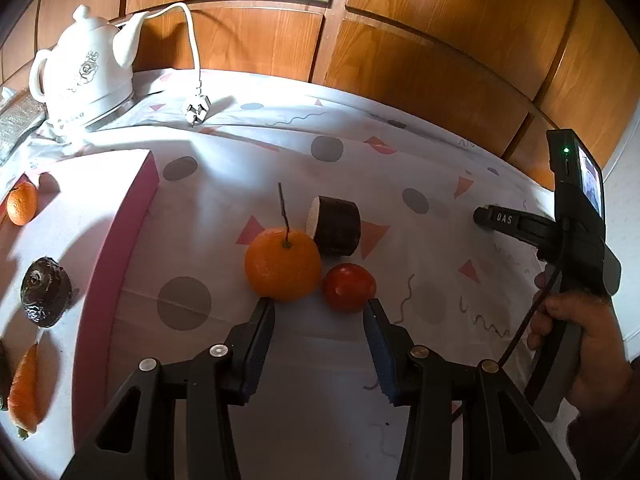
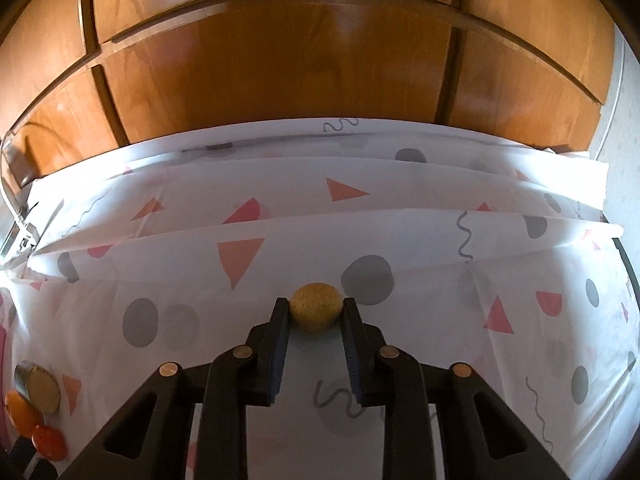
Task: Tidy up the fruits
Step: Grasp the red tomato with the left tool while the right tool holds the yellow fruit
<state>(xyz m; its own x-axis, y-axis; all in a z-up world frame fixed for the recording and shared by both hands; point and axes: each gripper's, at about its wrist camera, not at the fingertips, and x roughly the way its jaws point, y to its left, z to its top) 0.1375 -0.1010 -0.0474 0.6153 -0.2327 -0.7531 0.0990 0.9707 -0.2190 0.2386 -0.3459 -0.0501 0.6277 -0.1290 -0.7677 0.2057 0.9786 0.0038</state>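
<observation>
Right gripper [image 2: 316,312]: its fingers [image 2: 280,332] are clamping a small round tan fruit [image 2: 316,307] at the tips, one pad pressing on each flank. The fruit is sitting low over the patterned cloth [image 2: 400,216] that is covering the bench; whether it is resting on the cloth or lifted clear cannot be told. The cloth is lying in long folds toward the wooden panelling [image 2: 280,60] behind.

Left gripper [image 1: 320,308]: its fingers [image 1: 260,332] are standing apart and clamping nothing. The left tip is lying just beside the near edge of an orange [image 1: 283,265] with a thin dark stalk; whether it is touching cannot be told. The right tip is lying just beside a red tomato [image 1: 349,287], which is sitting against the orange's right side. Directly behind these two, a dark-skinned cut piece with a pale face [image 1: 335,226] is lying on its side, close to the orange.

Further left, a pink-edged box [image 1: 132,216] is standing on the bench. Its white inside is holding a small orange [image 1: 22,203] at the far end, a dark wrinkled fruit [image 1: 45,296] in the middle, and an orange slice-shaped piece [image 1: 25,388] nearer the camera.

At the far left corner a white ceramic kettle [image 1: 80,76] is standing, its white cord and plug [image 1: 197,110] trailing onto the cloth.

In the left wrist view, a person's hand [image 1: 576,344] is gripping the handle of the right gripper at the right edge.
</observation>
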